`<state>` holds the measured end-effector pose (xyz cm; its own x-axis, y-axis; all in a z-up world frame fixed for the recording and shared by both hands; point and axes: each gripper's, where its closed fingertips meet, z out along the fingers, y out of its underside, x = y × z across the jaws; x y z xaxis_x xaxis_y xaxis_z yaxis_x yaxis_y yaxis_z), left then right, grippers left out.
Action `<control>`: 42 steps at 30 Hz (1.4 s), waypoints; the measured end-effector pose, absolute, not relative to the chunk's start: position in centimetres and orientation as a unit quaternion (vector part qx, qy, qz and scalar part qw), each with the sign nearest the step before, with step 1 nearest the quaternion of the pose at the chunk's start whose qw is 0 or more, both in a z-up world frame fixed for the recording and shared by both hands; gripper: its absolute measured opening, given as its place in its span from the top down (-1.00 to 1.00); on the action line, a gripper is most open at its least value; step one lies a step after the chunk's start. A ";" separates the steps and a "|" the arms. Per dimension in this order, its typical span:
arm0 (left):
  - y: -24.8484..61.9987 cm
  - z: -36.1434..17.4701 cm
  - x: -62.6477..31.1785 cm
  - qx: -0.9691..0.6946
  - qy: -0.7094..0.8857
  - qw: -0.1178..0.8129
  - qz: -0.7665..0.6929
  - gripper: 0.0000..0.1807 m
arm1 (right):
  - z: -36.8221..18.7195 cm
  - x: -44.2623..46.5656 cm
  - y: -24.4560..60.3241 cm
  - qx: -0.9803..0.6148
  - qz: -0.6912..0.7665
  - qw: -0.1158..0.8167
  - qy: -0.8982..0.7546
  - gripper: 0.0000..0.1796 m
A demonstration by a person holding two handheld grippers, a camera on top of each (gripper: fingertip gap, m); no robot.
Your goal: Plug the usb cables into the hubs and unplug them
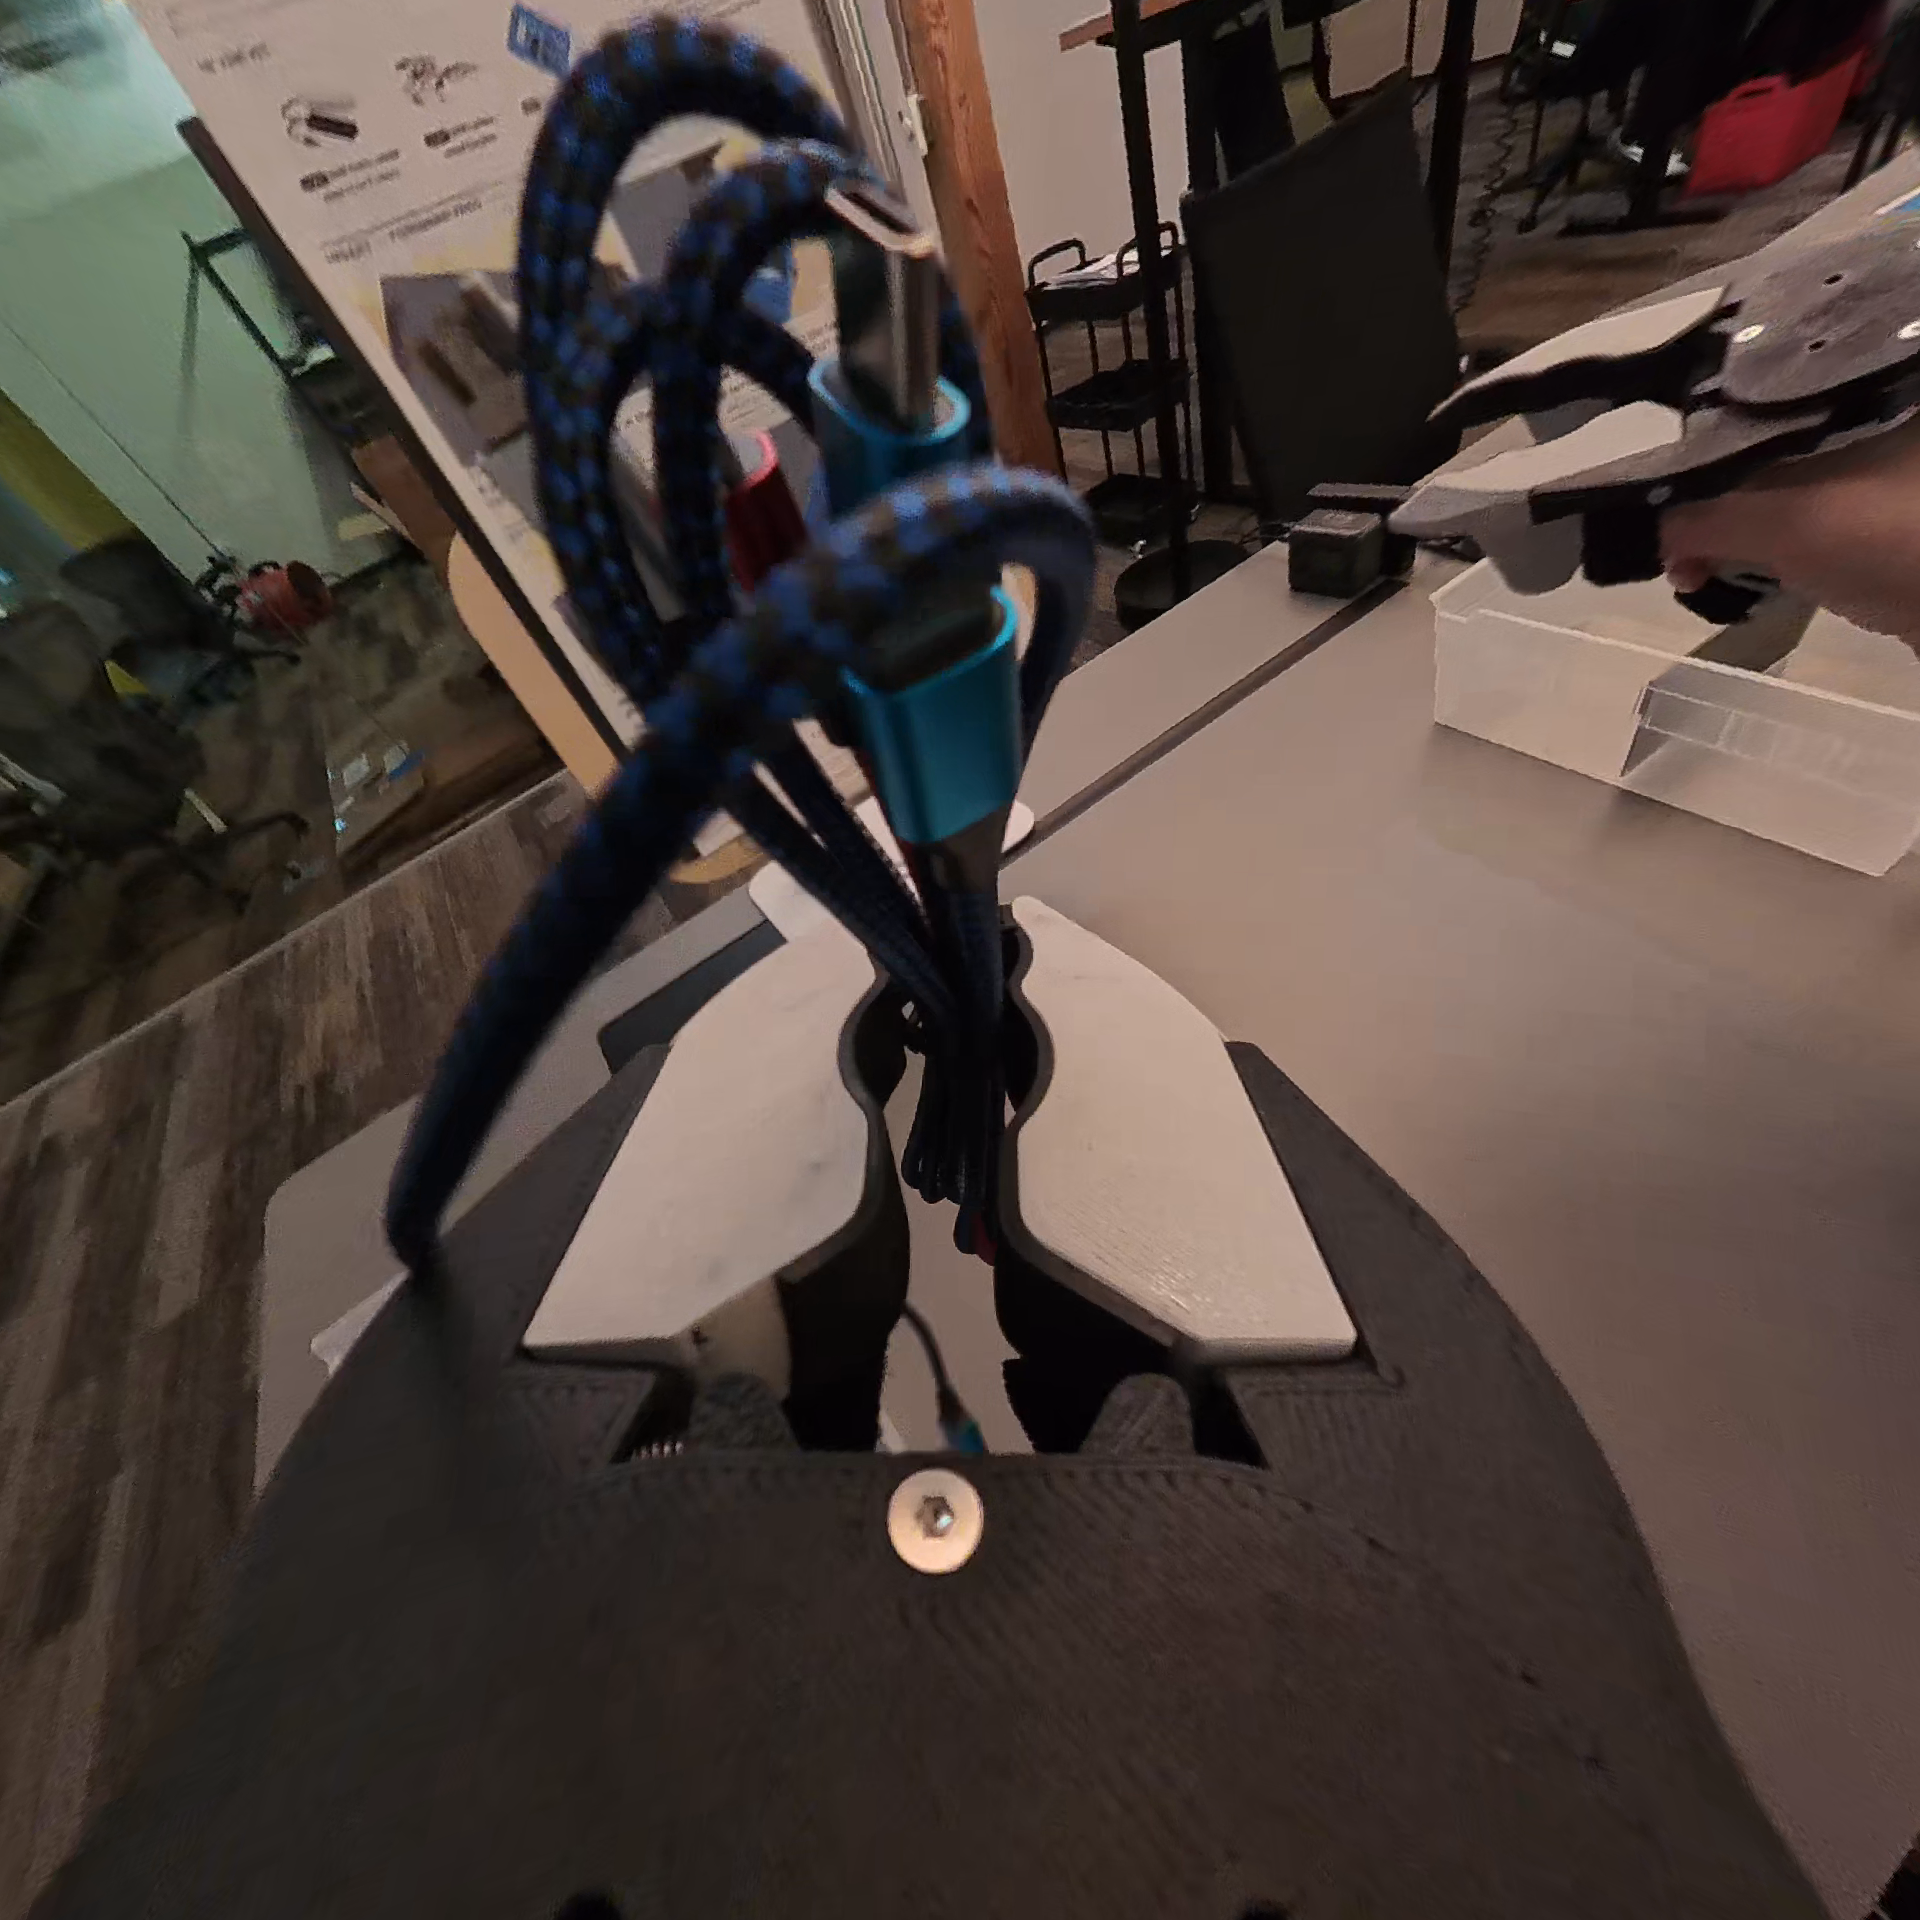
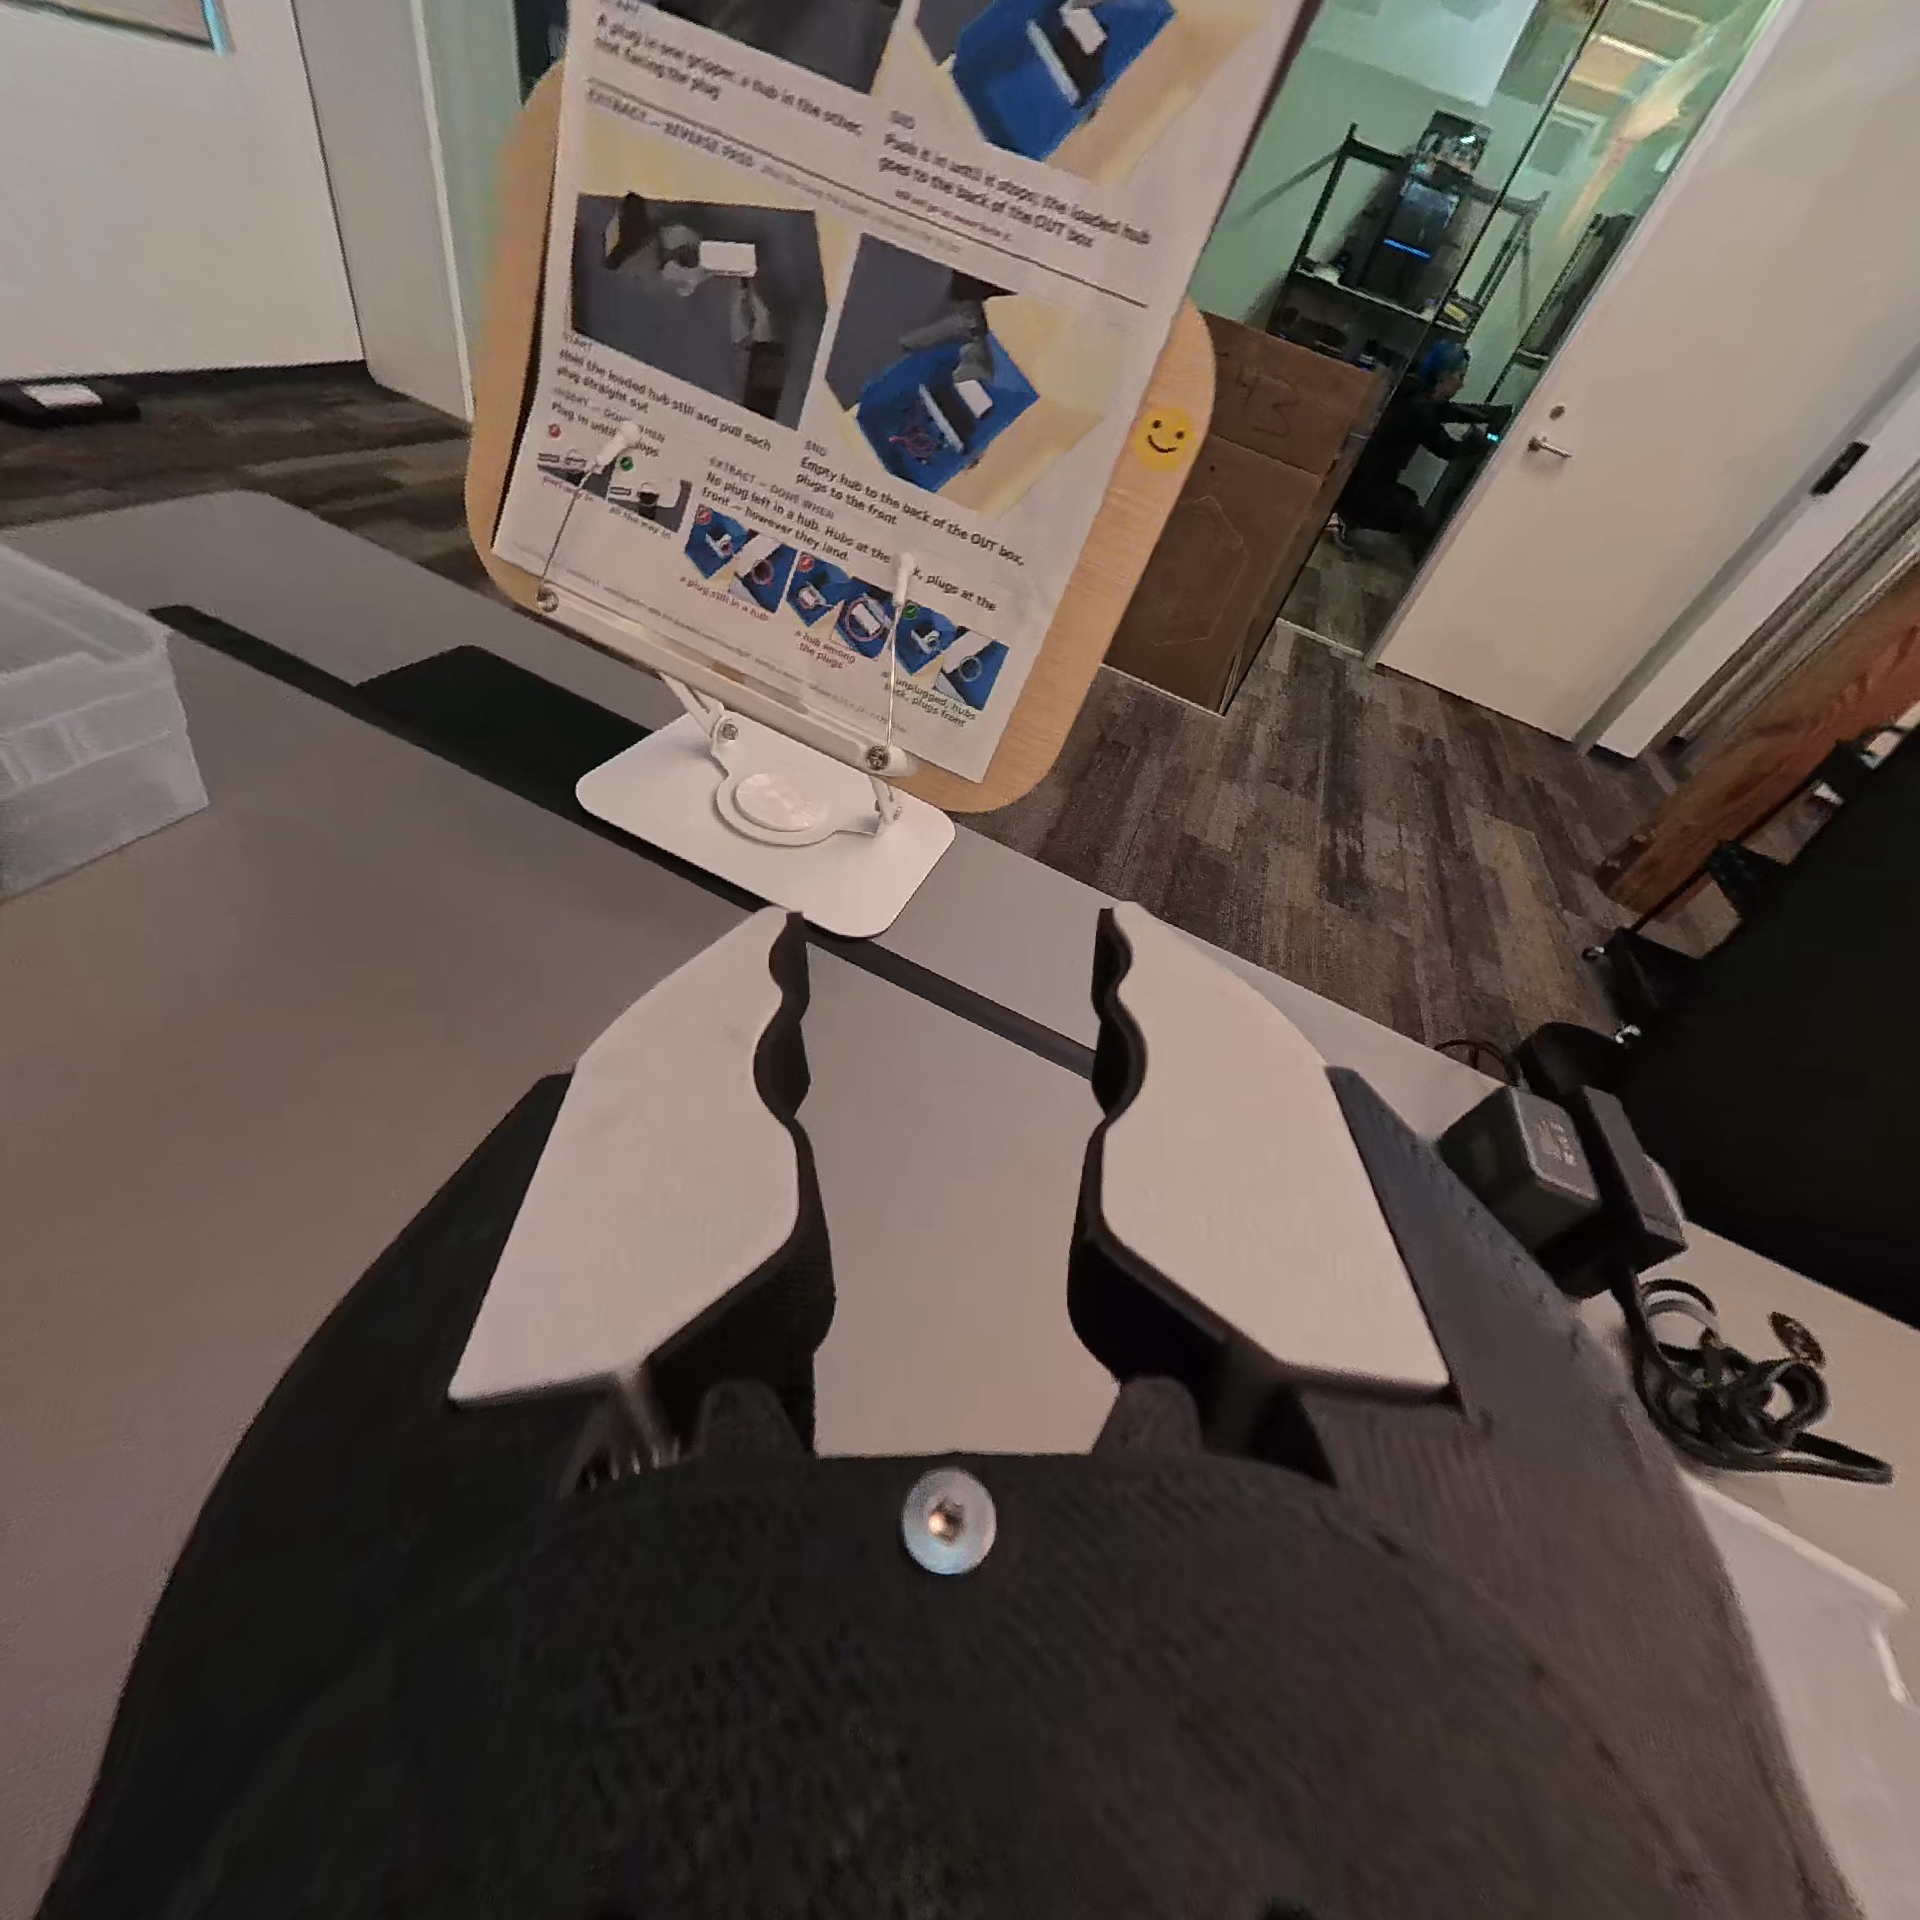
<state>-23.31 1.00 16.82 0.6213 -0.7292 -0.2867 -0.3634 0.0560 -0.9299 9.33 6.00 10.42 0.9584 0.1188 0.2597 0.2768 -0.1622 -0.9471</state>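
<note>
My left gripper [image 1: 940,940] is shut on a bundle of blue-and-black braided USB cables [image 1: 582,436] and holds it up above the grey table [image 1: 1455,1091]. The loops stand above the fingers. Two blue metal plugs [image 1: 940,743] and one red plug [image 1: 764,509] show in the bundle. My right gripper [image 2: 948,935] is open and empty above the table; it also shows at the far right of the left wrist view [image 1: 1475,457]. No hub shows in either view.
A clear plastic bin [image 1: 1662,717] stands on the table at the right in the left wrist view. An instruction sheet on a white stand [image 2: 769,821] stands at the table's far edge. A black power adapter [image 2: 1558,1174] with a coiled cord [image 2: 1745,1392] lies at the right. Tip to tip, the grippers are about 35 cm apart.
</note>
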 end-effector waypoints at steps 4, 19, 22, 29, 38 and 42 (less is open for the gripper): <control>1.2 17.3 -22.9 -0.668 0.412 0.591 -0.188 0.86 | 10.1 8.8 6.1 -0.760 -0.093 0.624 -0.157 0.41; 4.2 34.2 -19.8 -0.640 0.434 0.607 -0.181 0.86 | 10.6 10.0 6.0 -0.759 -0.078 0.628 -0.154 0.41; 2.5 32.5 -16.7 -0.654 0.476 0.548 -0.212 0.86 | 10.7 10.3 5.5 -0.761 -0.077 0.626 -0.153 0.41; -0.2 16.7 -10.1 -0.676 0.549 0.411 -0.269 0.86 | 11.7 11.0 3.3 -0.757 -0.073 0.630 -0.158 0.41; -4.3 -5.1 -4.6 -0.715 0.617 0.173 -0.281 0.86 | 14.4 12.6 0.5 -0.730 -0.057 0.667 -0.137 0.41; -6.6 -11.0 -2.4 -0.699 0.662 0.103 -0.250 0.86 | 14.5 13.1 0.4 -0.731 -0.062 0.667 -0.135 0.41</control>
